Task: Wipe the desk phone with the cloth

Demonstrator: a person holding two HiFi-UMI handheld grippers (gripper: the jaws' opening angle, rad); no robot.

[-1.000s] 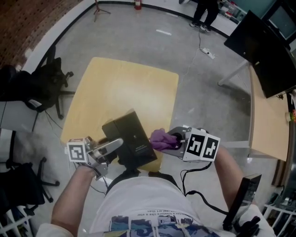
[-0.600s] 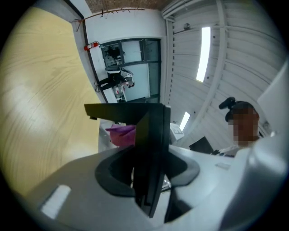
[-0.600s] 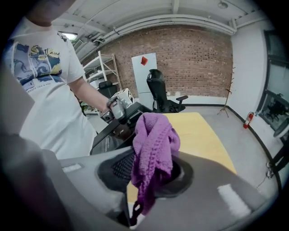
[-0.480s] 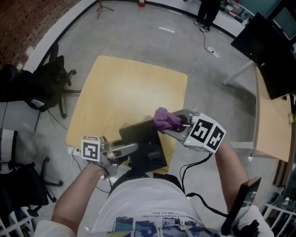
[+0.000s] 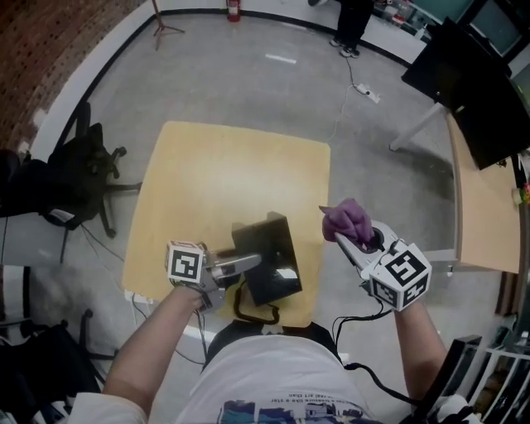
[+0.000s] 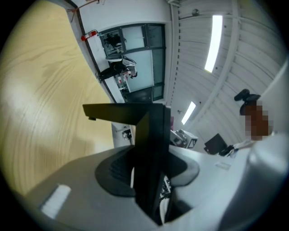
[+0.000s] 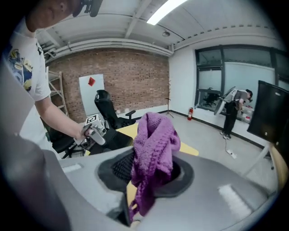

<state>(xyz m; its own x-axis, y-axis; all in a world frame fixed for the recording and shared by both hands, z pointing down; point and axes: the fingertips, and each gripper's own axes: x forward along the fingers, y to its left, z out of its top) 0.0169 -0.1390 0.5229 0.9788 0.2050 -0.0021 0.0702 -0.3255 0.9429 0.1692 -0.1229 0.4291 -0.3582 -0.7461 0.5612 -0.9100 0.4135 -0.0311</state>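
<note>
The black desk phone point(image 5: 267, 258) sits near the front edge of the yellow table point(image 5: 224, 174), with its cord point(image 5: 248, 313) looping off the edge. My left gripper point(image 5: 247, 264) is shut on the phone's left side. In the left gripper view the phone's thin black edge point(image 6: 152, 144) stands pinched between the jaws. My right gripper point(image 5: 344, 234) is shut on the purple cloth point(image 5: 348, 219), which is bunched above the jaws. It hangs in the air past the table's right edge, apart from the phone. The right gripper view shows the cloth point(image 7: 154, 144) close up, with the left gripper point(image 7: 94, 130) beyond it.
A black office chair point(image 5: 83, 170) stands left of the table. Another desk with a dark monitor point(image 5: 476, 91) is at the right. A person point(image 5: 349, 21) stands far back, near a power strip point(image 5: 370, 95) and a fire extinguisher point(image 5: 233, 8).
The right gripper has carried the cloth from the phone's right side out to the right, beyond the table edge. The left gripper has kept its hold on the phone.
</note>
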